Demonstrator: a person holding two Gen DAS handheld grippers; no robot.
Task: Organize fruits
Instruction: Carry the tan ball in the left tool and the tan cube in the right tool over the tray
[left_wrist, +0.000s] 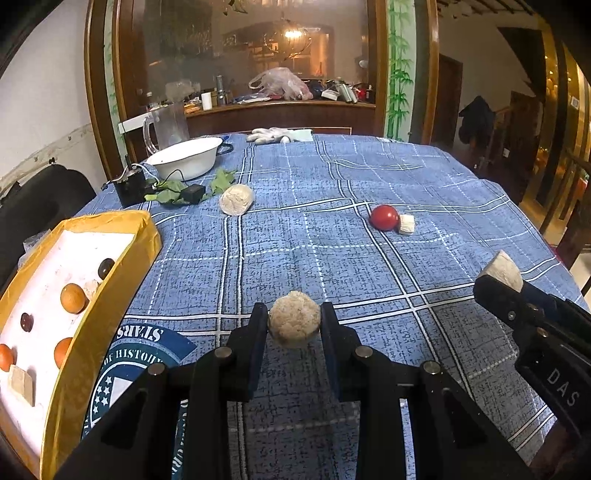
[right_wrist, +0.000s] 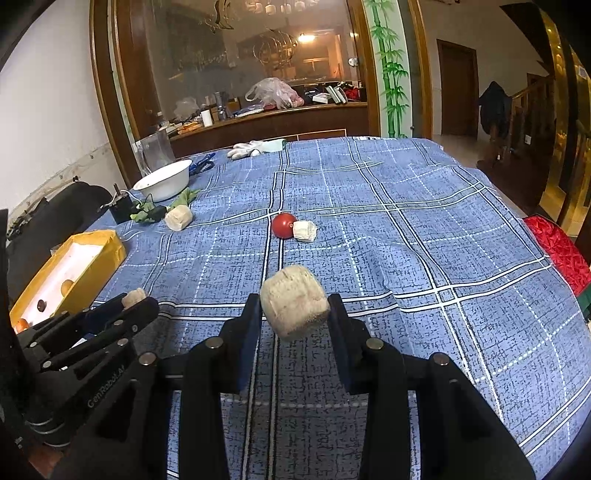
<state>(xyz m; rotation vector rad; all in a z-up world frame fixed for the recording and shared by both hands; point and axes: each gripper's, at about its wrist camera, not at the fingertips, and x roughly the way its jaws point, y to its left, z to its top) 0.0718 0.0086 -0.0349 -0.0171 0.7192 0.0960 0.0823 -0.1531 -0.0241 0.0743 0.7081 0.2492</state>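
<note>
left wrist: left gripper (left_wrist: 294, 325) clamps a beige ball (left_wrist: 294, 324); right gripper (right_wrist: 294, 306) clamps a beige chunk (right_wrist: 294, 302).

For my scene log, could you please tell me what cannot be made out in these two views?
- Yellow cardboard tray: near end cut by the left-wrist frame edge; mostly behind the left gripper in the right view.
- White enamel basin: its rim hides the contents.
- Counter clutter: blurred, too small.

Both pictures are a bit dim and soft. A warm lamp (left_wrist: 293, 34) glows behind the glass at twelve o'clock and makes a hazy glare there. The blue cloth (left_wrist: 369, 258) on the worktop is lit evenly, with faint shadows. The edges bend round, and the corners go black. Far things look blurry and grainy.
</note>
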